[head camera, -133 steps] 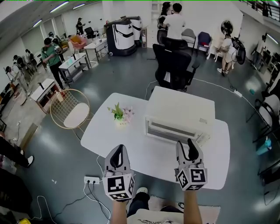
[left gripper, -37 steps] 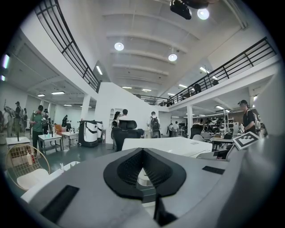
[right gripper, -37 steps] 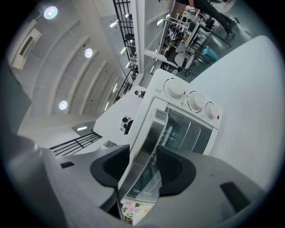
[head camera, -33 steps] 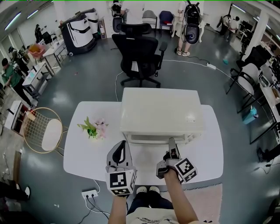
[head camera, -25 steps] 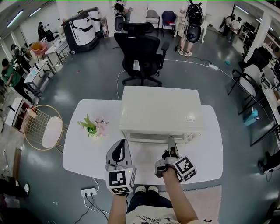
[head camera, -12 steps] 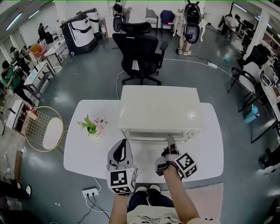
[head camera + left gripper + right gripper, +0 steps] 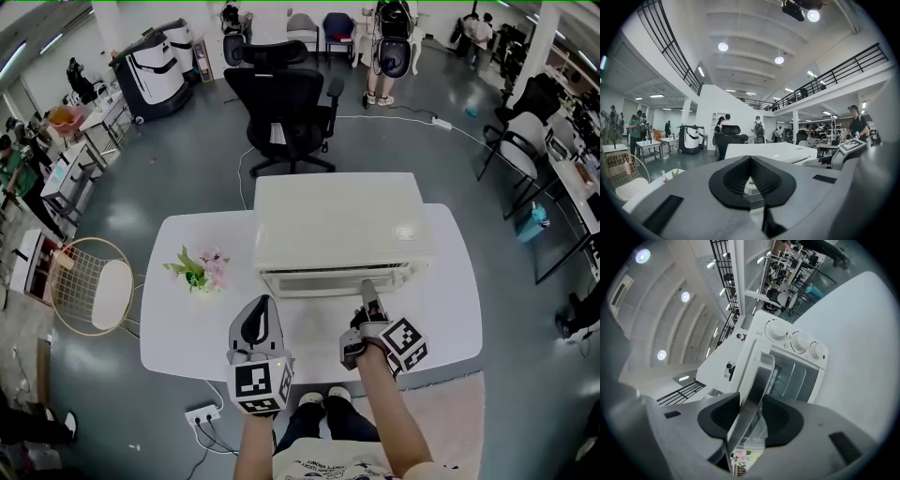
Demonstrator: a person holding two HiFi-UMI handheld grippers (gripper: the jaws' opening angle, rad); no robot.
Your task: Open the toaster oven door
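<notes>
Right hand-held gripper (image 7: 368,292): your jaws just closed, clamping the brushed-metal bar handle (image 7: 759,373) | white toaster oven door (image 7: 797,378) unopened; pull next.

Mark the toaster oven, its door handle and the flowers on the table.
toaster oven (image 7: 337,216): head view, on its flat white top.
door handle (image 7: 757,380): right gripper view, midway along the metal bar.
flowers (image 7: 197,274): head view, on the green leaves.
</notes>
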